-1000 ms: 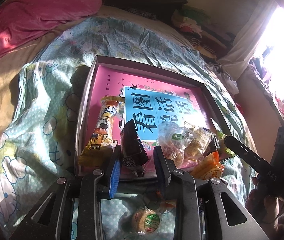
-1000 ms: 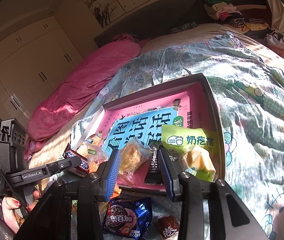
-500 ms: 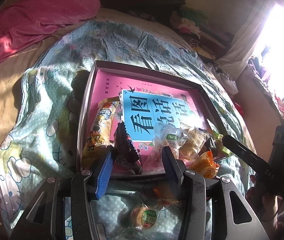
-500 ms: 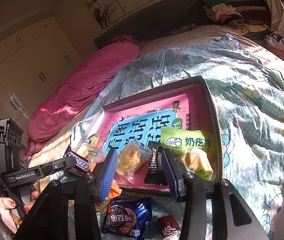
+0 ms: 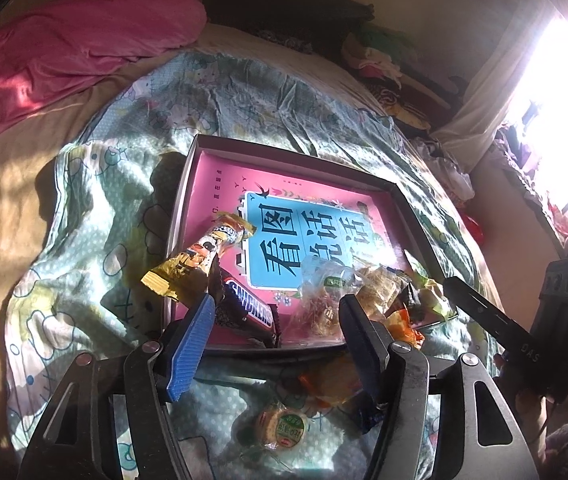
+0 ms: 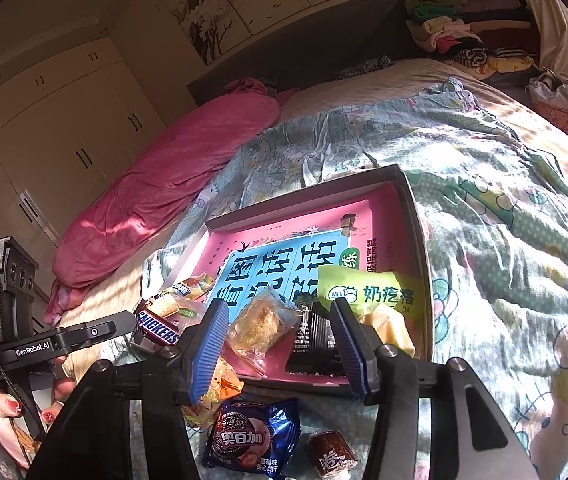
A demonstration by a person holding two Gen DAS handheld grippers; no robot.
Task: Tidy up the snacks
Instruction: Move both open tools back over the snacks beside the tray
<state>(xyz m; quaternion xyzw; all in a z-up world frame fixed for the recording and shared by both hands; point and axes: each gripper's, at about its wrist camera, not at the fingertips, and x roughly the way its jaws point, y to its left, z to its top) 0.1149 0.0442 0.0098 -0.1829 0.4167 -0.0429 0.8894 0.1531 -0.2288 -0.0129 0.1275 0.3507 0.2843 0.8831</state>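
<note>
A shallow box (image 5: 295, 152) with a pink floor and a blue label lies on the bed. My left gripper (image 5: 276, 336) hangs over its near edge, jaws opening. A Snickers bar (image 5: 244, 312) lies loose in the near left corner, touching neither pad. Beside it rests a yellow-orange wrapped bar (image 5: 200, 260). My right gripper (image 6: 280, 340) is over the box (image 6: 303, 200) too, jaws opening. A clear-wrapped pastry (image 6: 260, 328) and a black packet (image 6: 311, 340) lie between its fingers, unpressed. A green milk-sweet bag (image 6: 367, 292) sits to the right.
On the blanket in front of the box lie a blue biscuit packet (image 6: 252, 440), a brown sweet (image 6: 329, 454), a round green-labelled cookie (image 5: 282, 426) and an orange packet (image 5: 331, 380). A pink quilt (image 5: 64, 52) lies far left. Clothes are piled by the headboard (image 6: 455, 28).
Left jaws have spread wide and let go of the Snickers bar, which tipped from upright to flat in the box. Right jaws have widened a little. Both hands stayed put.
</note>
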